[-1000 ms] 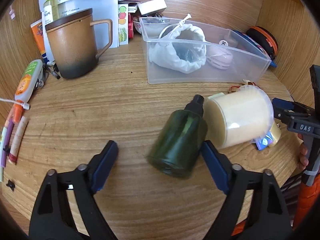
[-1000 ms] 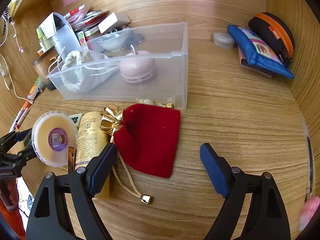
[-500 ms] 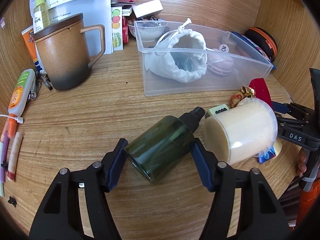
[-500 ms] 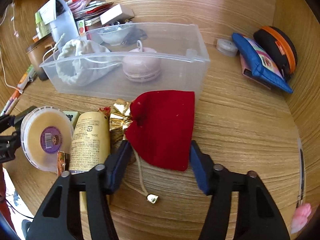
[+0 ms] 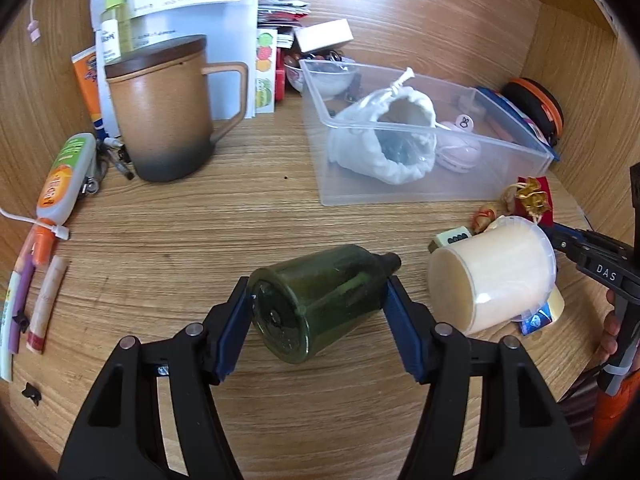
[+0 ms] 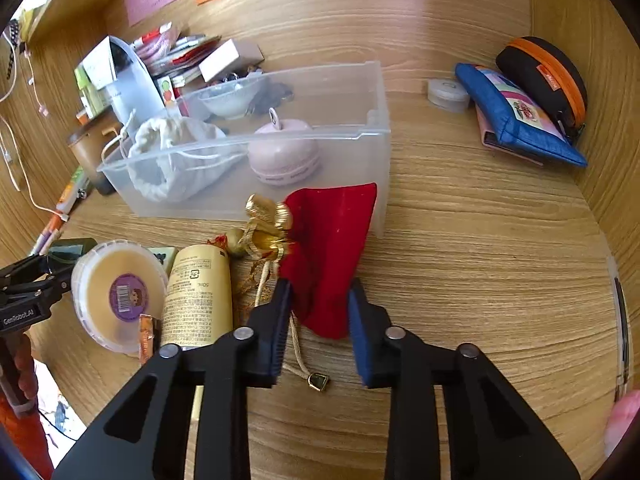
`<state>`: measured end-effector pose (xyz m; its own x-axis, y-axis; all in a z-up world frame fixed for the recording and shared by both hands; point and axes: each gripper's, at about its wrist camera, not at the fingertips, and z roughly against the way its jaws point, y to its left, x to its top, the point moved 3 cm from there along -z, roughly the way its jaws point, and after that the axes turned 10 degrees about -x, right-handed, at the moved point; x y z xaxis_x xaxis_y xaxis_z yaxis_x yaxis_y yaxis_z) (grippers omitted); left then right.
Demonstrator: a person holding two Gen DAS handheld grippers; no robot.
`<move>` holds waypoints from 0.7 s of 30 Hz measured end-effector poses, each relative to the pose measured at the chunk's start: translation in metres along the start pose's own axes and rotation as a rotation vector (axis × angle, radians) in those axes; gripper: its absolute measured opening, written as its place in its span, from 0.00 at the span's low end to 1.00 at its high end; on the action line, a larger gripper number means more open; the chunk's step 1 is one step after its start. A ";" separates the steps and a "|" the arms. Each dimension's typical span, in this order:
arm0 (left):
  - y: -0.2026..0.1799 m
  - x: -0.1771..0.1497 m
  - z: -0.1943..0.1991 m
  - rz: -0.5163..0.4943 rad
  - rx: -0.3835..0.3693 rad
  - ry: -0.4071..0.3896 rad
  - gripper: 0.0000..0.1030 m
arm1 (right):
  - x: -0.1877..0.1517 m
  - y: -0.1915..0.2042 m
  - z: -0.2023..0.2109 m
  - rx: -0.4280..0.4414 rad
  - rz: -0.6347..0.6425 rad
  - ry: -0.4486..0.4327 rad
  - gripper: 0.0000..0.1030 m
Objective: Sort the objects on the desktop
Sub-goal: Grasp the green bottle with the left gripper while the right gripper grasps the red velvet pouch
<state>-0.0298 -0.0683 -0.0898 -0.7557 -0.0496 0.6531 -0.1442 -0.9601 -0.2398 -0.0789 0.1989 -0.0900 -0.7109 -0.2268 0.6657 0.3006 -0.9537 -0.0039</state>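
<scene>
Item one: dark green translucent plastic spray bottle (image 5: pixel 320 304) with a black cap, lying on its side on the near-centre of the wooden desk (image 5: pixel 200 232); your left gripper (image 5: pixel 316 312) is clamped across its body. Judge it light, rigid and smooth-walled, so likely to slip; hold at mid-body, not the cap. Item two: red velvet drawstring pouch (image 6: pixel 328 256) with gold trim, just in front of the clear plastic bin (image 6: pixel 376 128); your right gripper (image 6: pixel 318 308) is closing on its lower end, the fabric already pinched between the pads. Judge it soft and limp; it will sag and dangle its cord. Legible nearby: "50mL" on the cream-gold tube (image 6: pixel 198 300) left of the pouch, with smaller print too fine to read.
</scene>
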 end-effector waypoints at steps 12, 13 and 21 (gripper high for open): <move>-0.002 0.006 0.013 0.002 0.006 -0.044 0.62 | 0.000 -0.012 0.021 0.001 -0.029 -0.062 0.09; -0.003 0.007 0.014 0.003 0.004 -0.047 0.62 | 0.001 -0.012 0.023 0.003 -0.033 -0.067 0.09; -0.007 0.017 0.029 -0.001 0.010 -0.090 0.62 | 0.004 -0.025 0.045 0.040 -0.072 -0.105 0.09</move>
<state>-0.0230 -0.0704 -0.0568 -0.6953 -0.0730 0.7150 -0.1379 -0.9628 -0.2324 -0.0608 0.2308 -0.0534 -0.6614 -0.1340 0.7379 0.2775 -0.9578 0.0748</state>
